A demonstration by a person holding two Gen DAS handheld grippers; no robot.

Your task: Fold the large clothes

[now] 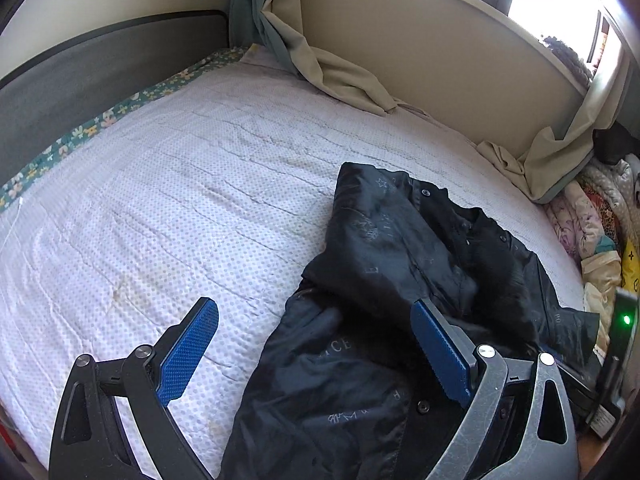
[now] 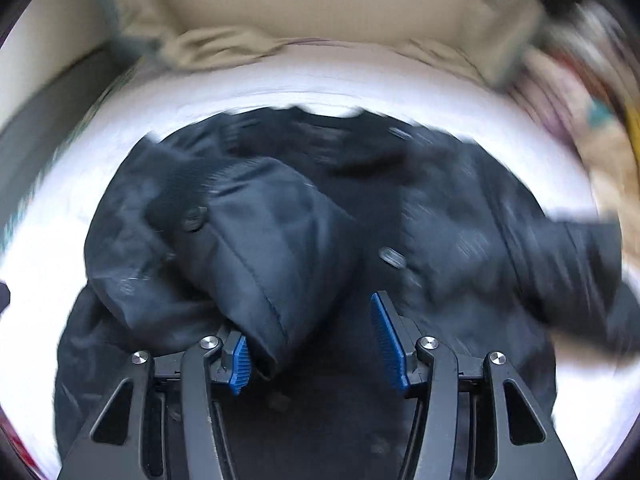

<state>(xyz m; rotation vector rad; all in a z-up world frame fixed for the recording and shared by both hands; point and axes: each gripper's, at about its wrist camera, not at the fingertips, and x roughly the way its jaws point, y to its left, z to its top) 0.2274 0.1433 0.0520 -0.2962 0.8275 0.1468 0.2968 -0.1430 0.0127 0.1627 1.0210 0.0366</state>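
Observation:
A large black jacket point(image 1: 392, 288) with buttons and faint printed lettering lies spread on the white dotted bedspread point(image 1: 160, 208). In the left wrist view my left gripper point(image 1: 316, 344) is open and empty, its blue pads over the jacket's left edge. In the blurred right wrist view the jacket point(image 2: 460, 216) fills the middle, with a sleeve point(image 2: 256, 240) folded across its front. My right gripper point(image 2: 316, 344) is open right above the jacket; the sleeve's cuff lies against the left pad point(image 2: 239, 364), not pinched.
A grey headboard point(image 1: 80, 80) runs along the left. Beige curtains point(image 1: 344, 76) hang onto the bed at the back wall under the window. A heap of coloured clothes point(image 1: 592, 224) lies at the bed's right side.

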